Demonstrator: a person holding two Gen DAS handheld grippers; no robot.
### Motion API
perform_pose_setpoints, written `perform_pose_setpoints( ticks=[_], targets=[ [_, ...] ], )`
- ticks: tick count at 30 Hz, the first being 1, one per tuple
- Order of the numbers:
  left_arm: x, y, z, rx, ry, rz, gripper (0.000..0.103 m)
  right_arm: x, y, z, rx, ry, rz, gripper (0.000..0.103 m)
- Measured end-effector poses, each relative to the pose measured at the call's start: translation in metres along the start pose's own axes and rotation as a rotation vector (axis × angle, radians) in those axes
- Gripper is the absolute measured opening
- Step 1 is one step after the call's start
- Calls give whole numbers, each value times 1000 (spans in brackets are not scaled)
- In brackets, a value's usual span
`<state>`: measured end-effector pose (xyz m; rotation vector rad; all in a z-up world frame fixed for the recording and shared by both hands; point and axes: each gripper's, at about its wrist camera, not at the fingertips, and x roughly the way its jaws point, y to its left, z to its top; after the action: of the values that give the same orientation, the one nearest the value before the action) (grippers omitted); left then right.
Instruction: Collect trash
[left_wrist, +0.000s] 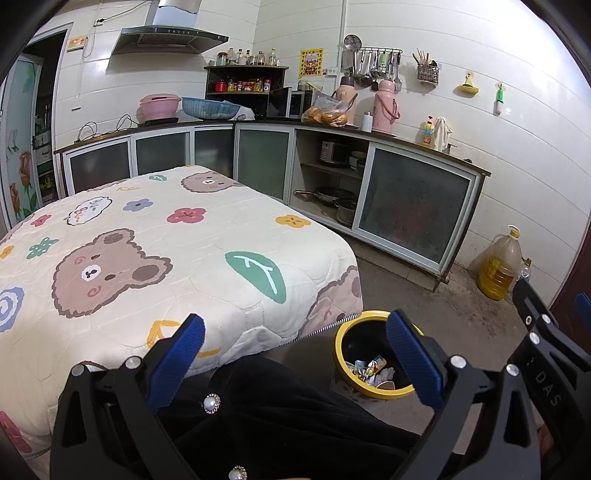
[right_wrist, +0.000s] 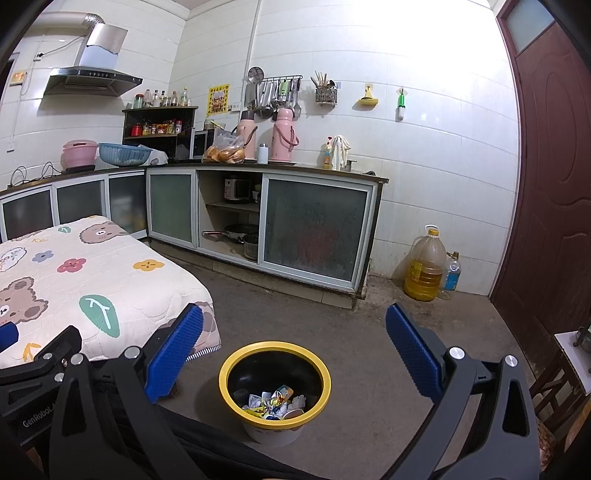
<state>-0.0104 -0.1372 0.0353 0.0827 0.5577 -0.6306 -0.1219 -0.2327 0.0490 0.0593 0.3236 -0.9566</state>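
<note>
A yellow-rimmed trash bin (right_wrist: 274, 350) stands on the concrete floor beside the table corner, holding several crumpled wrappers and papers (right_wrist: 273, 402). In the left wrist view the same bin (left_wrist: 345, 332) sits low right, with its trash (left_wrist: 371, 369) partly hidden behind a blue finger pad. My left gripper (left_wrist: 295, 354) is open and holds nothing, hovering over the table's near edge and a person's dark clothing. My right gripper (right_wrist: 295, 350) is open and bare, held above the bin. The right gripper's black frame (left_wrist: 546, 332) shows at the right edge of the left wrist view.
A table under a bear-and-flower quilted cloth (left_wrist: 147, 251) fills the left. Kitchen cabinets (right_wrist: 314, 229) with a loaded counter run along the back wall. An oil jug (right_wrist: 424, 266) and a water bottle (right_wrist: 451, 273) stand by the brown door (right_wrist: 554, 184). Dark buttoned clothing (left_wrist: 277, 413) lies below the grippers.
</note>
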Motion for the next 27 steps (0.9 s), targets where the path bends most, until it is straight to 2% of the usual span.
perform_pose_setpoints(
  ticks=[27],
  targets=[
    [-3, 1, 2, 11, 0, -10, 95, -1, 0, -2, 4, 10, -2, 95]
  ],
)
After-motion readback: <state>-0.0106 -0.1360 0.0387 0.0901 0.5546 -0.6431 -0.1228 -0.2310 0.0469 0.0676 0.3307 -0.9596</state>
